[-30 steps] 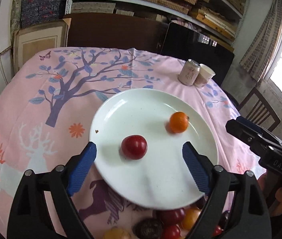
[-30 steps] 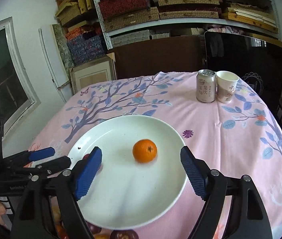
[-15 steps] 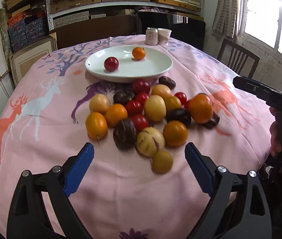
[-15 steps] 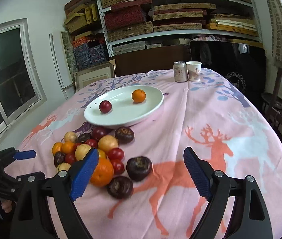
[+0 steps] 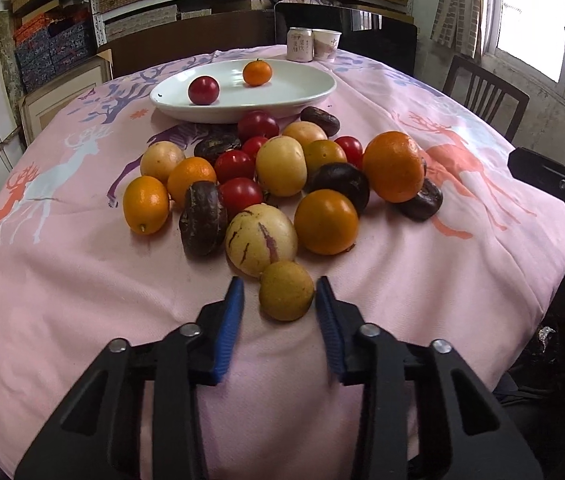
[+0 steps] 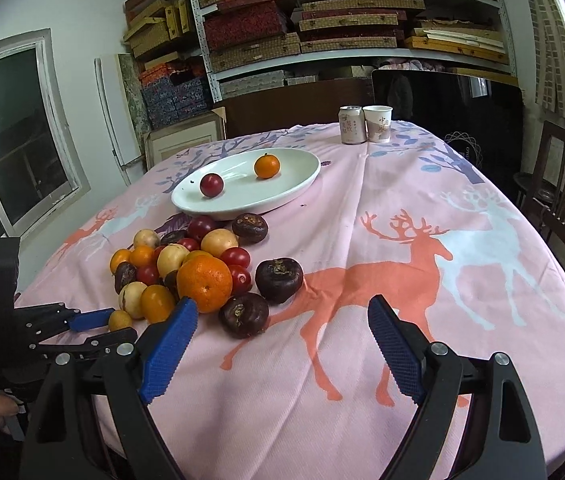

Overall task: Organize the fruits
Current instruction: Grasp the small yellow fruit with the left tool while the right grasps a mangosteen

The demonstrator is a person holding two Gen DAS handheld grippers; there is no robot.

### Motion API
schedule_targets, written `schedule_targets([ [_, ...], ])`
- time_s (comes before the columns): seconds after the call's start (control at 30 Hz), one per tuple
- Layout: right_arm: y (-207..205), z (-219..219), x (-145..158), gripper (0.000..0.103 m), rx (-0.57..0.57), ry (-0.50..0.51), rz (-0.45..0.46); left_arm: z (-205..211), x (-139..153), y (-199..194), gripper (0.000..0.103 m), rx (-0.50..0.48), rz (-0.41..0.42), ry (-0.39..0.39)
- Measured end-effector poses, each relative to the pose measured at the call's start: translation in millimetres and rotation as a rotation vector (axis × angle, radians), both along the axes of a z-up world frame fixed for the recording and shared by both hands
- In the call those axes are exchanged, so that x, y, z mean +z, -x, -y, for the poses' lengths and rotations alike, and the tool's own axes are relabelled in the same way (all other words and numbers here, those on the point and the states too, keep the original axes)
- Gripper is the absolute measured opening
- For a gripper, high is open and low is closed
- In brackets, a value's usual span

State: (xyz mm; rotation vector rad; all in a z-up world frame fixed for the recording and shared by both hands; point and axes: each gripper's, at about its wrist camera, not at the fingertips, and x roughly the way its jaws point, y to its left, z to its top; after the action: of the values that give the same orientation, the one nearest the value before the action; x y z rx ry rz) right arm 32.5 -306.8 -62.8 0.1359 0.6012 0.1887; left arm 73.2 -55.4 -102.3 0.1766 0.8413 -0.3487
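Sitting between the left gripper's [image 5: 279,295] narrowed jaws, a small yellow-green fruit [image 5: 286,296] touches the right pad; the other side's contact is unclear. Beyond them lies the fruit pile [image 5: 282,176], then a white plate [image 5: 314,92] holding two fruits. Only the right wrist view shows the right gripper [image 6: 282,332] released, clasping nothing.

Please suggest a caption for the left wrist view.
Left hand-held gripper closes around a small yellow-green fruit at the pile's near edge.

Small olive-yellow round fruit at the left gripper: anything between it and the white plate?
Yes. The small olive-yellow round fruit sits between the left gripper fingers; the heap of fruit, starting with the striped cream melon, lies before the white plate.
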Motion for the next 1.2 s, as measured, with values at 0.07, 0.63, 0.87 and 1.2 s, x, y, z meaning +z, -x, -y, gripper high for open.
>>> schedule_targets([
  [0.07,-1,0,-1,0.088,0.0,0.002,-0.007,2,0,1,0.026,-0.005,0.006,0.001],
  [0.63,-34,-65,-34,0.079,0.14,0.237,-0.116,-26,24,17,0.026,0.018,0.047,0.089],
  [0.87,-58,-75,-39,0.052,0.133,0.242,-0.194,-36,20,18,0.026,0.038,0.031,0.093],
  [1.2,-55,-61,-41,0.042,0.12,0.172,-0.202,-38,19,18,0.026,0.042,0.034,0.096],
])
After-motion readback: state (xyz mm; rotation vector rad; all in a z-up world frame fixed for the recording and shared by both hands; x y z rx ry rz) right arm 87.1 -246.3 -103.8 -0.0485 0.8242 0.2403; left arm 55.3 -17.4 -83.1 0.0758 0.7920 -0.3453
